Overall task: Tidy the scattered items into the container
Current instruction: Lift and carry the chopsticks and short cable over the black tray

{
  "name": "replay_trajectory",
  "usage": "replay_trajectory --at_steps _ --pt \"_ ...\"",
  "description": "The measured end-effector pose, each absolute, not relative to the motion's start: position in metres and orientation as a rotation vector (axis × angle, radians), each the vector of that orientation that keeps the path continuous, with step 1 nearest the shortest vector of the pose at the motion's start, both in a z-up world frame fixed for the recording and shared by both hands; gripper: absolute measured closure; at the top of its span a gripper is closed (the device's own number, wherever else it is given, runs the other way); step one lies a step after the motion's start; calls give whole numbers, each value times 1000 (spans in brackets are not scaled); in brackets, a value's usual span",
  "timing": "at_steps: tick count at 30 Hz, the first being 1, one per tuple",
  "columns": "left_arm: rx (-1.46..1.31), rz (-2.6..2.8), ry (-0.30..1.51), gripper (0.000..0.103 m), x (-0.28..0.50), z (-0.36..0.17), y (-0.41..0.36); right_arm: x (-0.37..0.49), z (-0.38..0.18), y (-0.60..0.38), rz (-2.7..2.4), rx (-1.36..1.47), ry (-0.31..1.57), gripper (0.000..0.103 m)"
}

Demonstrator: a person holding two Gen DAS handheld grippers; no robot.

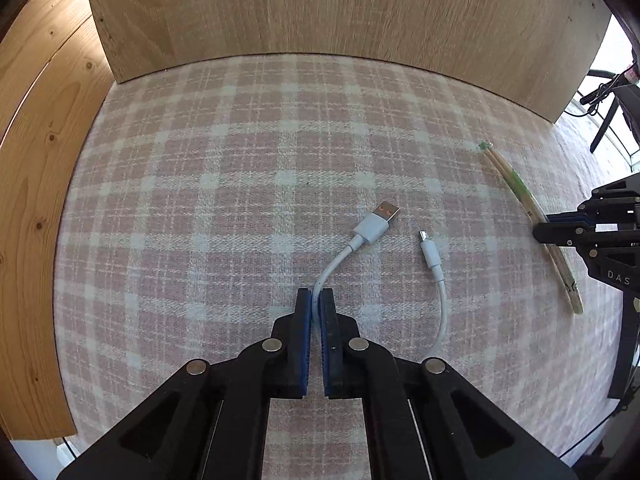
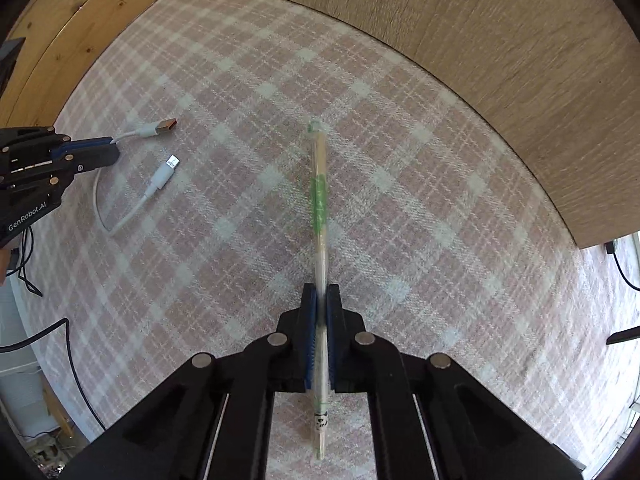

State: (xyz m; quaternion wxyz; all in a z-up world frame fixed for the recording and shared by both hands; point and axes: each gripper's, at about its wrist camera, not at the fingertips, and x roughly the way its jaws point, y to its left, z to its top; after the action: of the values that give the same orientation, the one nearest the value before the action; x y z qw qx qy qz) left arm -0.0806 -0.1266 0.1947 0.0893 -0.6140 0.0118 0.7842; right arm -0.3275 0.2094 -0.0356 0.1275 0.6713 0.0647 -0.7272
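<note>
A short white USB cable (image 1: 362, 236) lies curled on the pink checked cloth, its big plug pointing up-right and its small plug (image 1: 429, 252) beside it. My left gripper (image 1: 316, 300) is shut on the cable's cord near the big plug. From the right wrist view the same cable (image 2: 158, 179) and the left gripper (image 2: 114, 150) sit at the left. A pair of wrapped wooden chopsticks (image 2: 319, 200) with a green band lies lengthwise on the cloth, and my right gripper (image 2: 321, 294) is shut on them near their lower half. In the left wrist view, the chopsticks (image 1: 516, 184) and right gripper (image 1: 538, 228) are at the right.
A light wooden panel (image 1: 320, 12) stands along the far side of the cloth, and a pine board (image 1: 32, 200) rises at the left. Black cables (image 2: 60, 344) hang off the table's left edge. No container is in view.
</note>
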Motion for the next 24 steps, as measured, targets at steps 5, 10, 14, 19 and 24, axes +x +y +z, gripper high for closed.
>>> replay_trajectory --at_steps 5,10,14,19,24 --pt "-1798 2351 -106 100 -58 201 -121 -313 -32 229 -2146 1938 19 98" --pt "-1751 2374 -117 100 -8 217 -102 -290 -19 245 -2191 1905 -66 98" --pt "-1714 2384 -107 100 8 235 -82 -265 -2 262 -2245 1886 -93 98" --pt "-1652 2382 -117 100 20 263 -56 -238 23 286 -2320 1851 -132 98" --pt "-1573 2372 -57 100 35 295 -15 -203 48 324 -2400 1816 -215 98"
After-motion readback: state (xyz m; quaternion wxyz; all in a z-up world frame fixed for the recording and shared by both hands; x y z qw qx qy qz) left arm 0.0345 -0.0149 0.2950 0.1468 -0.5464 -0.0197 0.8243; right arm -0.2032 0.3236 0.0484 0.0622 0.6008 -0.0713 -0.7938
